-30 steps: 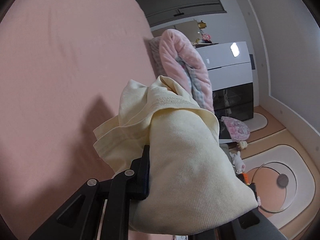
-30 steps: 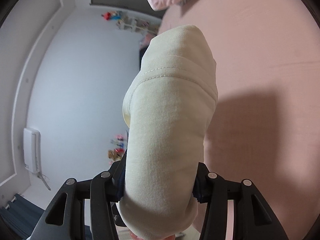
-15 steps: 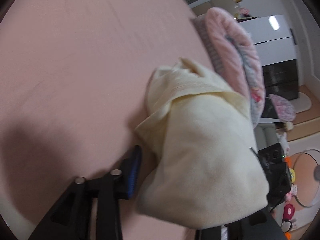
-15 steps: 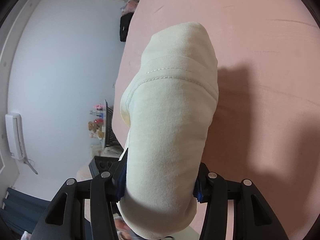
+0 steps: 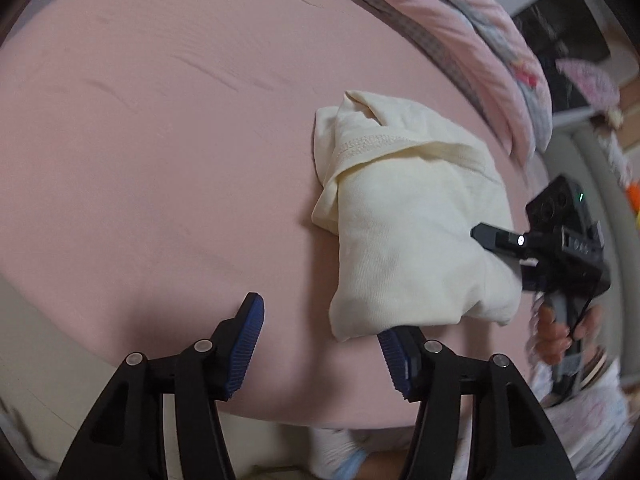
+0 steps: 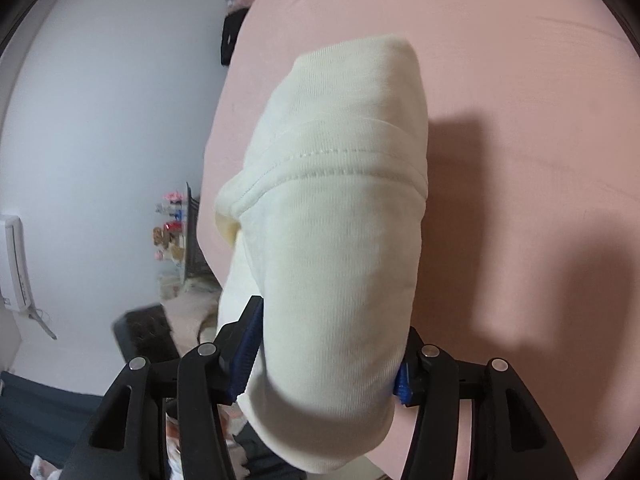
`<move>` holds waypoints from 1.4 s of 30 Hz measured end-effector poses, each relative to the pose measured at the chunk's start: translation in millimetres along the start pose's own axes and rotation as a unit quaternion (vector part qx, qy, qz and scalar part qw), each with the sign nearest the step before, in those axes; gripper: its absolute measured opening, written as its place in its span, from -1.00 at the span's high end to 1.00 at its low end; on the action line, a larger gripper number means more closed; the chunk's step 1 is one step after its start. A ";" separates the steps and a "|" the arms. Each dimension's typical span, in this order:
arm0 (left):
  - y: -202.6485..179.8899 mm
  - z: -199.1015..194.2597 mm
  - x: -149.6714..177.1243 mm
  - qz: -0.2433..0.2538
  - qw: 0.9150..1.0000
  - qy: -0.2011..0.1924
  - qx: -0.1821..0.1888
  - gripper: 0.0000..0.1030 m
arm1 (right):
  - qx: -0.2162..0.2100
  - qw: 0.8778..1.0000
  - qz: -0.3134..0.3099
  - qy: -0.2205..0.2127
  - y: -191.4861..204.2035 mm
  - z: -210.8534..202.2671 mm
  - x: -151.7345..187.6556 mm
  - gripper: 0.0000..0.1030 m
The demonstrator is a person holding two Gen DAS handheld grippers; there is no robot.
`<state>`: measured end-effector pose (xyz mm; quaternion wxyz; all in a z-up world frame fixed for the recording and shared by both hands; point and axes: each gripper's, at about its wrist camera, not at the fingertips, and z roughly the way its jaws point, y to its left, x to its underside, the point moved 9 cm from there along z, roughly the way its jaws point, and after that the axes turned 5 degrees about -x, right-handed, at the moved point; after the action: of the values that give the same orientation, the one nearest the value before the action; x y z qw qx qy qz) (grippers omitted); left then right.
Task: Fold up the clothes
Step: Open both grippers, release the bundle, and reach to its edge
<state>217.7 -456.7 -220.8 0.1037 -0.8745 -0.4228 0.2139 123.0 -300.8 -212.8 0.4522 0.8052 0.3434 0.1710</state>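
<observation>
A folded cream garment [image 5: 408,216] lies as a thick bundle on the pink bed sheet [image 5: 160,140], right of centre. My left gripper [image 5: 320,320] stands just short of its near corner. The jaws are opening, the blue pads are apart, and no cloth is pressed between them. The right gripper [image 5: 560,248] reaches in from the right onto the bundle's far end, with a hand [image 5: 556,332] on its grip. In the right wrist view the cream garment [image 6: 336,240] fills the gap of my right gripper [image 6: 330,320]. Both pads lie against it as the jaws ease open.
A pink padded quilt [image 5: 460,40] lies along the bed's far right edge. Beyond it are dark furniture and the floor. The bed sheet [image 6: 520,120] stretches bare to the right of the bundle. A pale wall [image 6: 100,120] and a shelf of small toys [image 6: 172,232] lie left.
The left gripper has let go of the garment, opened and drawn back; the bundle now rests on the bed. The right gripper came down toward the sheet with the cloth still between its pads.
</observation>
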 end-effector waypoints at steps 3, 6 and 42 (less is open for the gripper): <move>-7.9 -1.6 -2.3 0.036 0.999 0.006 -0.009 -0.04 | 0.015 1.000 -0.003 0.003 7.8 27.0 -64.4 -0.06; -17.2 -11.6 -3.4 0.073 0.997 0.002 -0.011 -0.04 | 0.025 1.000 -0.004 -0.003 -6.9 50.4 -105.5 -0.09; -24.4 8.2 -70.1 0.247 0.967 -0.022 -0.059 -0.04 | 0.272 0.937 -0.216 -0.033 92.2 44.1 -145.5 -0.36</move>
<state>158.3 -496.5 -199.2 -0.0138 -0.9515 -0.2079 0.2265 83.0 -463.5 -153.2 0.2536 0.8090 0.5271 -0.0575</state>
